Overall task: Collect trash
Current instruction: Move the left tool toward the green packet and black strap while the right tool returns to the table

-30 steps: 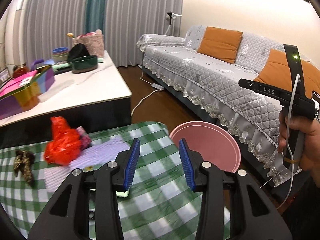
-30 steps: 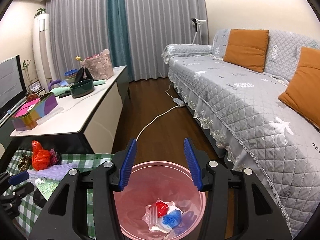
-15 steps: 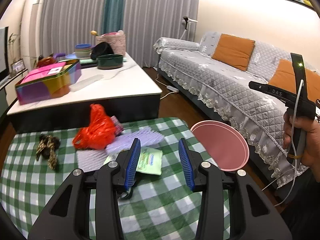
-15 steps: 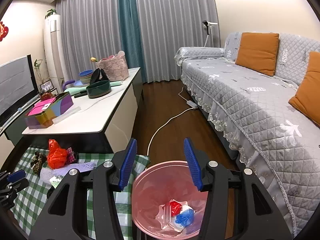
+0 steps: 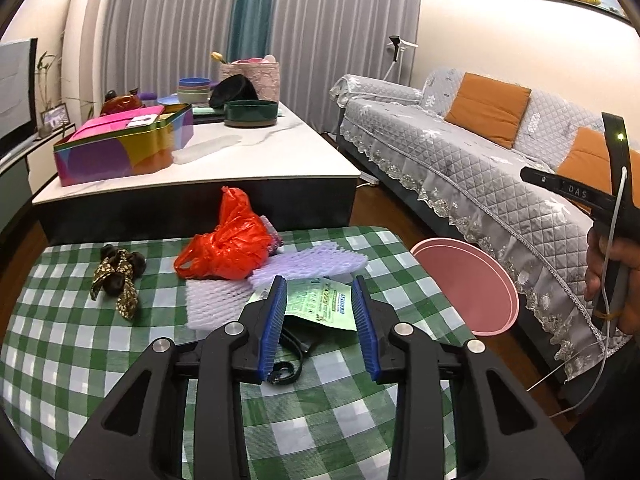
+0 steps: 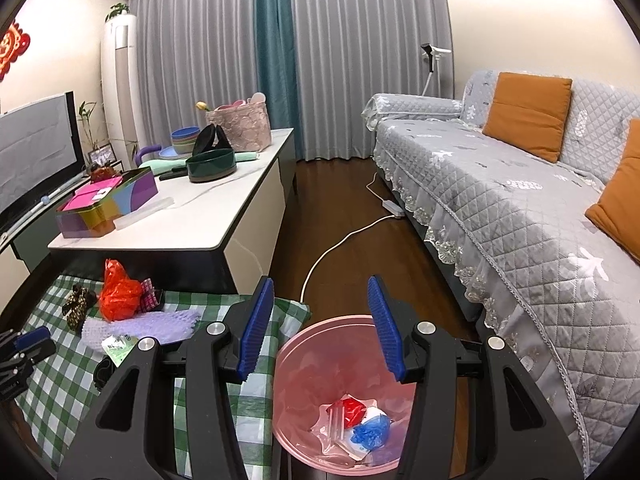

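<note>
On the green checked cloth (image 5: 100, 360) lie a red plastic bag (image 5: 228, 240), lilac foam netting (image 5: 308, 264), a leopard-print bow (image 5: 118, 276), a black strap (image 5: 292, 360) and a green wrapper (image 5: 320, 300). My left gripper (image 5: 320, 320) hovers low over the wrapper. Its jaws are closing with the wrapper between them, and the pads are not touching it. My right gripper (image 6: 320, 332) stands open and empty above the pink bin (image 6: 304, 360). Red and blue scraps (image 6: 360, 416) lie in the bin's bottom.
A white-topped coffee table (image 5: 240, 160) with a colourful tin (image 5: 120, 144) and bowls stands behind the cloth. A grey sofa (image 5: 460, 160) runs along the right. A white cable (image 6: 340, 240) crosses the wooden floor. A hand (image 5: 612, 264) shows at the right edge.
The left gripper has come in over the cloth, so the green wrapper now sits between its jaws, which have narrowed a little. The right gripper has drifted slightly and stays open over the bin.
</note>
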Demonstrator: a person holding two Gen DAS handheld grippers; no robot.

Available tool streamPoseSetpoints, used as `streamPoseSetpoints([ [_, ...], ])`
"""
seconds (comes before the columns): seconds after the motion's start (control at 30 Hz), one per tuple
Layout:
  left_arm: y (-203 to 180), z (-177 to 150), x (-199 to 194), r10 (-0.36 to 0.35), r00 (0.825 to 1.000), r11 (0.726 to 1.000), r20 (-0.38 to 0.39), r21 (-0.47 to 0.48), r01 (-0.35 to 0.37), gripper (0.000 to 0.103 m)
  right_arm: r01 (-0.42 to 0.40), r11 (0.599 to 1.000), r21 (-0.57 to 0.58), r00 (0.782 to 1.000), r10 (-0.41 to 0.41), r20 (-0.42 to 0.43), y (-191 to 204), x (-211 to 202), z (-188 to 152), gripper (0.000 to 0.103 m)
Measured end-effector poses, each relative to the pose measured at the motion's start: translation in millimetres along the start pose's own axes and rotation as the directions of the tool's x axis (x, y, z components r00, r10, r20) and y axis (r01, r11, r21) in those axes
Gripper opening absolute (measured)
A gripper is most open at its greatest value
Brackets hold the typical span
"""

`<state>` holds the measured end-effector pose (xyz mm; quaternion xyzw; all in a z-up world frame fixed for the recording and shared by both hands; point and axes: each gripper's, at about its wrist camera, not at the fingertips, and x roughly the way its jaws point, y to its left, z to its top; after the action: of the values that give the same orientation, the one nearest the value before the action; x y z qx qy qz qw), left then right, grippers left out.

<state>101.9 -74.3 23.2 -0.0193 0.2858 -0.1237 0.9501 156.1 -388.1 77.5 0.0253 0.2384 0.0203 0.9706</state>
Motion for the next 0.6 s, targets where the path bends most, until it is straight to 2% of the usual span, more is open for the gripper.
streamPoseSetpoints([
  [0.6, 24.5, -2.0, -6.5, 0.033, 0.999, 0.999, 0.011, -0.04, -0.032, 0.033, -0.041, 0.999, -0.026, 0.999, 0.041, 0.003, 29.8, 6.8, 2.7, 0.049],
])
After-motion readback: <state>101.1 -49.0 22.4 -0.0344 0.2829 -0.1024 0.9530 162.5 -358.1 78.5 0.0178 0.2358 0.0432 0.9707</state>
